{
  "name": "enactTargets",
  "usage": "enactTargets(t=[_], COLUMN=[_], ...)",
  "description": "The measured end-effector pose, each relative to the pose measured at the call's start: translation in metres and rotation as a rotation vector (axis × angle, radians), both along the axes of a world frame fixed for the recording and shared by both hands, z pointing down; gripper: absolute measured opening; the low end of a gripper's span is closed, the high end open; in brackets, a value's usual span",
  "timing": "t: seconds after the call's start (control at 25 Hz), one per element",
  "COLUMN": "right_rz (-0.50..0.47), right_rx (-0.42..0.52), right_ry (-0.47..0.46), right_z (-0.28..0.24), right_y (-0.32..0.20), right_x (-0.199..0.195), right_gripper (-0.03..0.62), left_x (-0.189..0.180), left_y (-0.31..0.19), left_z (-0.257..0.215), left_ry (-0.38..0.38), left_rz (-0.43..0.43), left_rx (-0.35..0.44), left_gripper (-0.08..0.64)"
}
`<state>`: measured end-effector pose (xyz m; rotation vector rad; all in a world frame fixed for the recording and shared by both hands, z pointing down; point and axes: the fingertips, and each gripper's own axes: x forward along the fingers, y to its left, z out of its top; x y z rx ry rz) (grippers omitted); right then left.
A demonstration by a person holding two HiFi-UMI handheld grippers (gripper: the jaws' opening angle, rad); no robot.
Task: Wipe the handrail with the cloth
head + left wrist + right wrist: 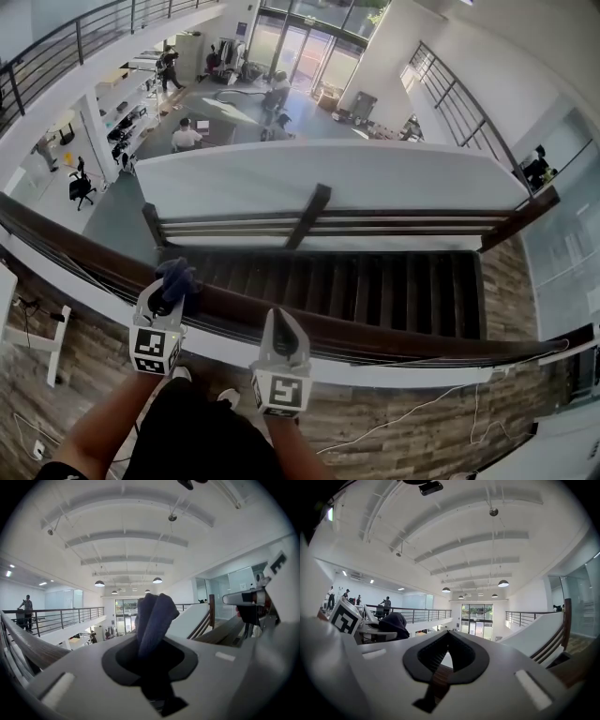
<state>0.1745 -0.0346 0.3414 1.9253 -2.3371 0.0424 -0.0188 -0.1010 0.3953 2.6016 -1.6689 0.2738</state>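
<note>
The dark wooden handrail (403, 339) runs across the head view from the upper left to the lower right. My left gripper (169, 292) is shut on a dark blue cloth (176, 277), which rests at the rail's top. In the left gripper view the cloth (153, 618) stands bunched up between the jaws of the left gripper (152, 641). Just to the right, my right gripper (279, 321) is shut with nothing in it, its tips over the rail. In the right gripper view the right gripper (447, 633) has its tips together, and the brown handrail (437, 680) shows behind them.
Beyond the rail is an open drop to a dark staircase (375, 289) with a white side wall (328, 178), and a lower floor with people and desks. A white cable (422, 403) lies on the wood floor at my feet.
</note>
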Motion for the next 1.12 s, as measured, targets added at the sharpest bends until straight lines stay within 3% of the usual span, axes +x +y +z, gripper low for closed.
enactTargets(t=[0.4, 0.56, 0.96, 1.12], right_rz=[0.040, 0.054, 0.049, 0.006], right_rx=[-0.022, -0.028, -0.066, -0.064], right_ry=[0.021, 0.041, 0.067, 0.057], right_z=[-0.006, -0.008, 0.002, 0.007], right_y=[0.002, 0.000, 0.007, 0.008], right_x=[-0.006, -0.008, -0.001, 0.002], right_gripper=[0.002, 0.002, 0.002, 0.002], left_x=[0.015, 0.017, 0.036, 0.029], left_y=[0.009, 0.008, 0.015, 0.016], left_z=[-0.003, 0.001, -0.002, 0.003], left_ry=[0.000, 0.035, 0.051, 0.039], left_rz=[0.033, 0.041, 0.090, 0.064], left_rx=[-0.016, -0.044, -0.036, -0.029], left_gripper=[0.069, 0.069, 0.069, 0.069])
